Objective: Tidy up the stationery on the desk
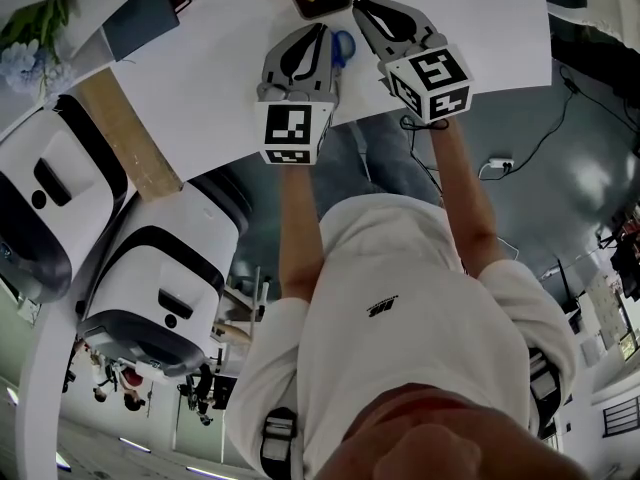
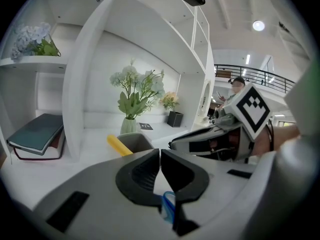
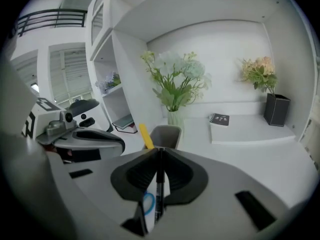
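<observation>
right gripper (image 3: 159, 153) clamps a thin black pen (image 3: 158, 186), left gripper (image 2: 160, 155) has its jaws nearly together, a slim gap between

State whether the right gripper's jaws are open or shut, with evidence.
Shut: the right gripper has its jaws closed against a thin black pen standing between them, with no gap showing.

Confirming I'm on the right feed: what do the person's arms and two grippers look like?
The left gripper and right gripper have grey shells, black ribbed claw pads, each carrying a white cube with black square markers. The person wears a white short-sleeved T-shirt with a small dark logo; forearms bare.
</observation>
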`<state>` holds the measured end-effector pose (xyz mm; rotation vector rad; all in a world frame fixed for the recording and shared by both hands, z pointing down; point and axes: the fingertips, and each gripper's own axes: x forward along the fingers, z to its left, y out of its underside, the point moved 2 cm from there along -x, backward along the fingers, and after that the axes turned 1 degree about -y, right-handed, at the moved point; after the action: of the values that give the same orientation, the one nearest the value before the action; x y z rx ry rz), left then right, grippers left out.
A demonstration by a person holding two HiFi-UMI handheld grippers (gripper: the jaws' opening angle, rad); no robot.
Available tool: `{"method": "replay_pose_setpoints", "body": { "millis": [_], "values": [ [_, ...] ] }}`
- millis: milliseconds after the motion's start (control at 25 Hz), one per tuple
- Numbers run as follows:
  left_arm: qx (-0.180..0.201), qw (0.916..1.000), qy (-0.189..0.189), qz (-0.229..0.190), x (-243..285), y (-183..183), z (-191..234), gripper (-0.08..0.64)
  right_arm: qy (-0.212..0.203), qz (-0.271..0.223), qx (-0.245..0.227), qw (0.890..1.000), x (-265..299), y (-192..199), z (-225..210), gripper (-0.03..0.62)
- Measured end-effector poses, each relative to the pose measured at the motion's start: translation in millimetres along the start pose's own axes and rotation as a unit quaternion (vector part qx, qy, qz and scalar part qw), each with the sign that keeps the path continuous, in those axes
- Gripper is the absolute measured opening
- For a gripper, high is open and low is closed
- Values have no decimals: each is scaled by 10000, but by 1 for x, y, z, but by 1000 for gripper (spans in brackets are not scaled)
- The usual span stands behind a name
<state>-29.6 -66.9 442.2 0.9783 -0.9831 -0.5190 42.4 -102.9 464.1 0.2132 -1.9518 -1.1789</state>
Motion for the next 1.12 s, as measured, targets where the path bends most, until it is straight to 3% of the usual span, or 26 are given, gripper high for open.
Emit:
{"method": "replay_pose_setpoints", "body": {
  "millis": [480, 760, 1120],
  "values": [
    [-47, 9998, -143, -105, -3, -9, 17, 0, -75, -645, 255, 9976, 16, -38, -9, 29],
    [-65, 9997, -162, -176, -3, -15, 26, 0, -316, -1099, 526, 9920, 30, -53, -10, 29],
    [-69, 9996, -165, -241, -1, -22, 37, 0, -600, -1661, 273, 9839, 45, -77, 1, 29]
  ]
}}
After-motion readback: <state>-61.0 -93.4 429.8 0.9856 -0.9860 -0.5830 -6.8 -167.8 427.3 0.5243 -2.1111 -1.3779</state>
